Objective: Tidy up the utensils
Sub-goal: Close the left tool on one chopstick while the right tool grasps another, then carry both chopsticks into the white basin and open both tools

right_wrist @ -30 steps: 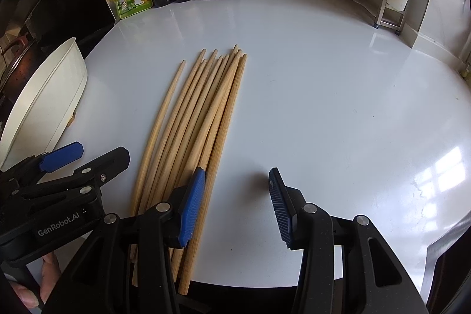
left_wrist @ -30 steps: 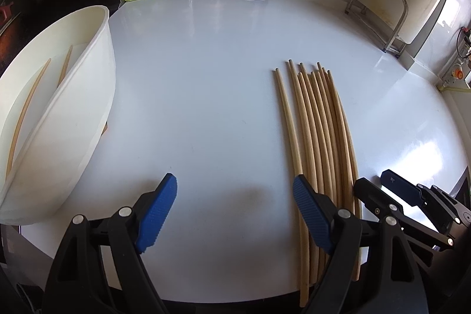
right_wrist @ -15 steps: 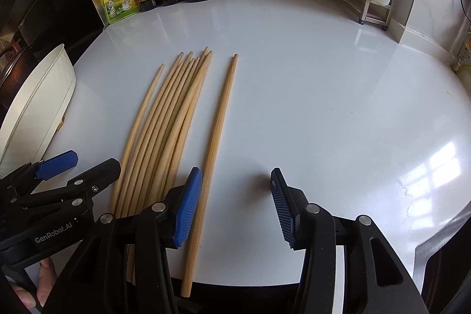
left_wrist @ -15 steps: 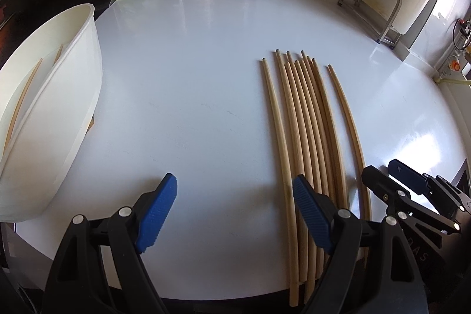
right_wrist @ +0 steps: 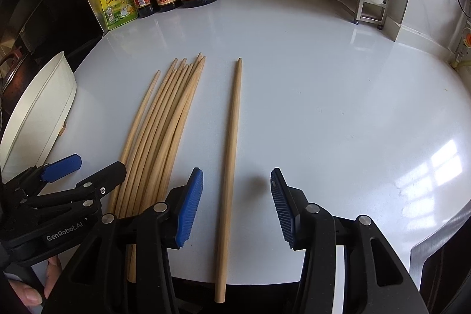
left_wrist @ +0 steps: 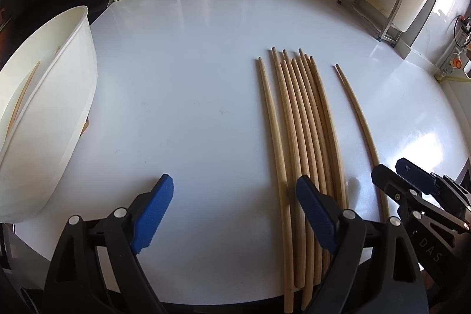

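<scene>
The single chopstick (right_wrist: pixel 231 155) lies alone at centre frame on the glossy table (right_wrist: pixel 323 78), just right of the chopstick bundle (right_wrist: pixel 164 125). It looks light, stiff, thin and liable to roll. The right tongs (right_wrist: pixel 237 205) straddle its near end, open and empty; the left tongs (left_wrist: pixel 232 211) are likewise open, so a grasp near the thicker end seems best.

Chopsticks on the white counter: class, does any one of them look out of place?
Yes. One chopstick lies alone, apart from the bundle of chopsticks to its left. It sits between the open fingers of the right gripper. Nothing looks spilled or broken.
</scene>
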Available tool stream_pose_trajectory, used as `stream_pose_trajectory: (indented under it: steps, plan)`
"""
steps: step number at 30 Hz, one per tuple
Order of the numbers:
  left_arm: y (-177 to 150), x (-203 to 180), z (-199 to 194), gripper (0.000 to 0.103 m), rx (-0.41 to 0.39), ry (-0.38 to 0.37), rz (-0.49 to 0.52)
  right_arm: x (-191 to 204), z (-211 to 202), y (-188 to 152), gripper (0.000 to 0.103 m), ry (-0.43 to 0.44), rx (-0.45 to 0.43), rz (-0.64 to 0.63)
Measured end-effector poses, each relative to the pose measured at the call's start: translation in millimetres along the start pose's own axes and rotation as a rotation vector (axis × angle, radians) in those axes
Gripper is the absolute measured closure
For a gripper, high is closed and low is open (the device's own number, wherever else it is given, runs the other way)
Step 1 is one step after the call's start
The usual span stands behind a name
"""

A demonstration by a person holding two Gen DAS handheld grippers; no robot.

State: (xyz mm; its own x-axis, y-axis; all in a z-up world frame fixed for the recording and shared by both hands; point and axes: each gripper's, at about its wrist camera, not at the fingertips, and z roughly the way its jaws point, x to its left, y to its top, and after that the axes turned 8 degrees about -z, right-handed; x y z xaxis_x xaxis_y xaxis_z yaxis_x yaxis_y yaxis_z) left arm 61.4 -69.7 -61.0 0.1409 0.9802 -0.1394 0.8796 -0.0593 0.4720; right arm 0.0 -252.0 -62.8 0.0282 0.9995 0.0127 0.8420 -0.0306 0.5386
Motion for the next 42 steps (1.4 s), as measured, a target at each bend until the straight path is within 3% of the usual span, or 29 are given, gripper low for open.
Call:
stream_pose_trajectory:
  steps: [12, 19, 24, 25, 29, 42]
  plan:
    - [2, 3, 2, 0.019, -0.012, 0.034, -0.012, 2, 7, -2, 0.057, -0.105, -0.008, -0.037]
    - [2, -4, 5, 0.021, -0.027, 0.072, 0.016, 6, 8, -3, 0.057, -0.098, -0.024, -0.053]
    - [2, -14, 1, 0.051, -0.034, 0.043, 0.049, 10, 9, -2, 0.063, -0.094, -0.036, -0.070]
    - [1, -17, 1, 0.061, -0.034, 0.037, 0.053, 11, 9, -1, 0.065, -0.093, -0.037, -0.074]
    - [-1, -24, 0, 0.096, -0.019, 0.001, 0.061, 18, 9, -1, 0.094, -0.093, -0.039, -0.108]
    - [-3, -17, -15, 0.096, 0.028, -0.071, 0.034, 3, -5, 0, 0.097, 0.016, -0.063, -0.004]
